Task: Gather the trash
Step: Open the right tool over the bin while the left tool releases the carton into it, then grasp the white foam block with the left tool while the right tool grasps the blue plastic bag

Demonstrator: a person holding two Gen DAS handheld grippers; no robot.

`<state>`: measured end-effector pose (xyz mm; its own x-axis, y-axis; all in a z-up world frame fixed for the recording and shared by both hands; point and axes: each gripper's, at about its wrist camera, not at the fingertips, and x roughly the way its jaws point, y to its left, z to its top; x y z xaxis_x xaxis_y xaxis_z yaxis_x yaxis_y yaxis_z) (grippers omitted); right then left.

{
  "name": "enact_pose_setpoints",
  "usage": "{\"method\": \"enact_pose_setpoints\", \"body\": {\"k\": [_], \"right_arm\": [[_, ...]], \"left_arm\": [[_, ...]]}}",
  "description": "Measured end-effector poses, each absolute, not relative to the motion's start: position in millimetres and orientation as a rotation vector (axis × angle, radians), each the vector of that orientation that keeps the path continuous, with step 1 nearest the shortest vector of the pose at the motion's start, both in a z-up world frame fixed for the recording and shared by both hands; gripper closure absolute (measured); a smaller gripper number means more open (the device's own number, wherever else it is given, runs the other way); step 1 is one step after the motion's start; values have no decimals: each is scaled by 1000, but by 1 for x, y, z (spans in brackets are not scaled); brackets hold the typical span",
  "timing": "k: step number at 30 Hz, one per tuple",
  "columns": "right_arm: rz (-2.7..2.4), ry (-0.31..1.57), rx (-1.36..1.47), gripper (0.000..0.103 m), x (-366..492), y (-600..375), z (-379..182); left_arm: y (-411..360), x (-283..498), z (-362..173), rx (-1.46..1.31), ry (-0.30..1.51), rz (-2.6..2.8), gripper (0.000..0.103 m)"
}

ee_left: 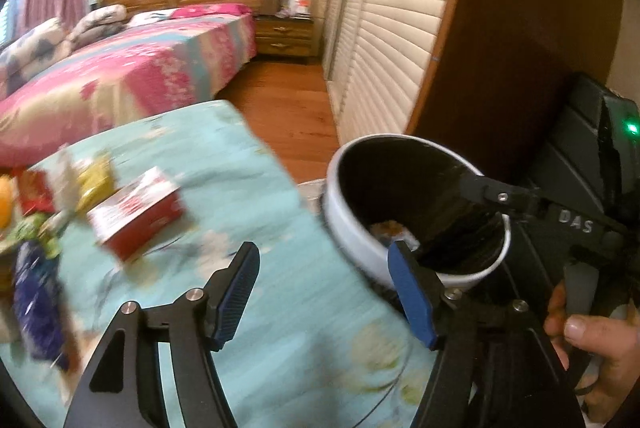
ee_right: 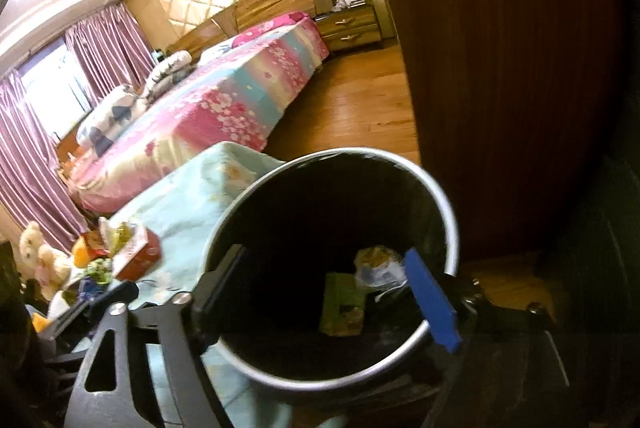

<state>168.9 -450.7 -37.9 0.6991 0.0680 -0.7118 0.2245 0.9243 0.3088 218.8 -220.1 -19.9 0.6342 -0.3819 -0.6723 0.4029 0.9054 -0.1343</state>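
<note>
A white trash bin [ee_left: 352, 228] with a black liner stands at the right edge of the turquoise-clothed table [ee_left: 248, 164]. My left gripper [ee_left: 324, 260] hovers open over the cloth beside the bin, nothing between its blue pads. My right gripper [ee_right: 326, 260] is open above the bin's mouth [ee_right: 448, 204], its jaws wide and empty. Inside the bin lie a green packet [ee_right: 344, 304] and a crumpled wrapper [ee_right: 376, 264]. On the table to the left sit a red box [ee_left: 136, 212], a yellow wrapper [ee_left: 94, 180] and a blue packet [ee_left: 36, 300], all blurred.
A hand [ee_left: 592, 340] holds the right tool's black body [ee_left: 572, 216] behind the bin. A dark wooden door [ee_right: 500, 68] rises right of the bin. A bed [ee_left: 132, 68] with pink bedding lies beyond the table, with wooden floor [ee_left: 288, 100] between. Stuffed toys [ee_right: 38, 252] sit at the far left.
</note>
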Motion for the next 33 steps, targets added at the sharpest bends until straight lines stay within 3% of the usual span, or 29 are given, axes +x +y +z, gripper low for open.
{"method": "enact_pose_setpoints", "body": {"k": [19,33], "right_arm": [[176,857,352,17,157,-313,-51],[314,909,287,17,158,-233,-65]], "left_arm": [[-74,128,-14,-156,769,-149,37],[-11,111,-9,-220,776,-18,37]]}}
